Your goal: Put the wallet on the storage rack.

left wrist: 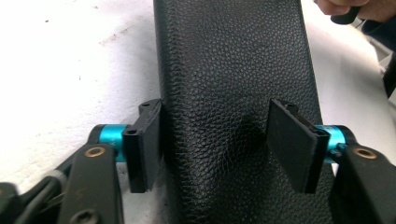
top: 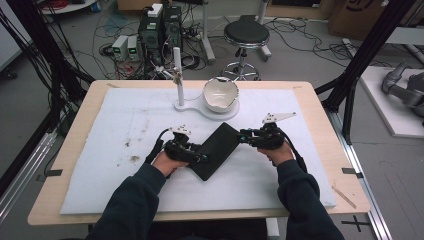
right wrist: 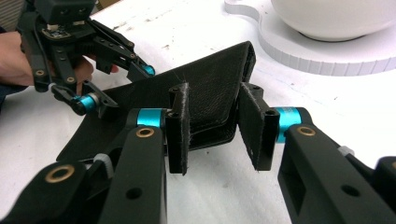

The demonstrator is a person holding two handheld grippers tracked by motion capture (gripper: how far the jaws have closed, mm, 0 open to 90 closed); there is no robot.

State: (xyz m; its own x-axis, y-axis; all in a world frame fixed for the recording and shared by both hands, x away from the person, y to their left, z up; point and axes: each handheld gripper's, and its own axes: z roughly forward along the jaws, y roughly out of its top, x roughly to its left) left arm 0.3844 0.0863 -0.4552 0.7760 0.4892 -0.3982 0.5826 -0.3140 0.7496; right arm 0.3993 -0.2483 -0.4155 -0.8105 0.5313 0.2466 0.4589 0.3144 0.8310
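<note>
**Two tongs on a black case**

High view, from the left: the left forearm comes up from the bottom edge in a dark sleeve and angles inward, its hand (top: 165, 162) wrapped round the left tongs (top: 204, 158), which point right and slightly away across the white mat (top: 100, 165) on the surface (top: 75, 130). A black case (top: 216, 150) lies diagonally at the mat's middle, near corner toward the person, far corner toward the bowl (top: 220, 93). The left tongs meet its near-left end. In the left gripper view both pads straddle the case's width; the left pad touches its edge and the right pad presses a dent into the grained cover, so these tongs are clamped on the case.

Right of the case, the right hand (top: 278, 151) grips the right tongs (top: 241, 136), which point left at the case's far-right corner, forearm angled inward like the other. In the right gripper view that corner sits lifted between the pads, the left pad against it and a gap showing at the right pad; these tongs stand apart around the corner, not pinching it.
</note>
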